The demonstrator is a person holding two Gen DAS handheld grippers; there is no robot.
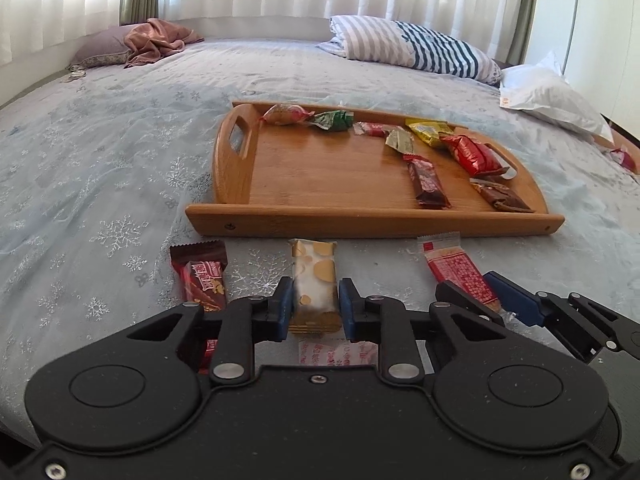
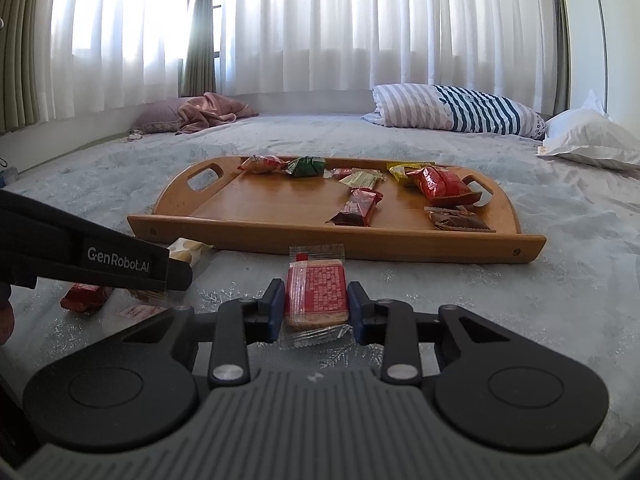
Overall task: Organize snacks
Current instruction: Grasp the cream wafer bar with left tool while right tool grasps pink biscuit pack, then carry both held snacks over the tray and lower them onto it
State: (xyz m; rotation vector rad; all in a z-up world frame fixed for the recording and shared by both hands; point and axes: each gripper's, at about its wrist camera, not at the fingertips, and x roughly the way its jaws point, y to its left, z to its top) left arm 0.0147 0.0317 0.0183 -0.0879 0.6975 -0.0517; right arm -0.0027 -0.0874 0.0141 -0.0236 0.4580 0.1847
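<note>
A: Which step is this?

B: The pick-up. The left gripper (image 1: 314, 306) is clamped on a gold-and-white wafer pack (image 1: 315, 280); the right gripper (image 2: 316, 308) is clamped on a red-printed cracker pack (image 2: 316, 294). Both packs lie on the bedspread (image 1: 100, 168), just in front of the wooden tray (image 1: 340, 222).

A: And next?

B: Probably lift both clear of the near rim and set them on the tray's bare left half. A red-and-brown bar (image 1: 202, 276) waits on the bedspread too.

Snacks (image 1: 424, 176) on tray (image 1: 376, 222), others before it
</note>
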